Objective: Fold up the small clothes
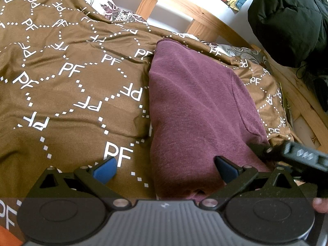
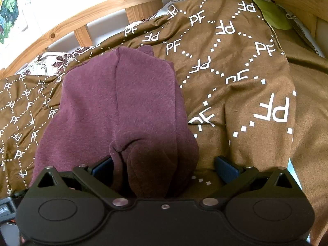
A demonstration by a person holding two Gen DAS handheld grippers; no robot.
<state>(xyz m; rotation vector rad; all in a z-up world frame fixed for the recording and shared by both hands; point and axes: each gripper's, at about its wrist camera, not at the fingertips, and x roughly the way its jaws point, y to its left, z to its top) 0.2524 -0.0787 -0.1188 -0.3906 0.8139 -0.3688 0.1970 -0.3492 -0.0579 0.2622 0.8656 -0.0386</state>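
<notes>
A maroon knit garment (image 1: 194, 102) lies folded lengthwise on a brown bedcover (image 1: 67, 94) printed with white "PF" letters. My left gripper (image 1: 166, 172) is open over the garment's near left edge, with its right blue pad (image 1: 227, 173) above the cloth and its left pad (image 1: 104, 172) over the bedcover. In the right wrist view the garment (image 2: 123, 92) bunches into a fold at its near end. That fold sits between the wide-apart fingers of my open right gripper (image 2: 165, 169), close to the left pad (image 2: 102, 168). The right gripper's black body (image 1: 297, 155) shows at the garment's right corner.
A wooden bed frame (image 1: 207, 18) with slats runs along the far side against a white wall. A black puffy bundle (image 1: 287, 20) sits beyond the frame at the right. Floral sheet (image 2: 59, 59) peeks out under the bedcover (image 2: 246, 71), and a green item (image 2: 270, 14) lies far right.
</notes>
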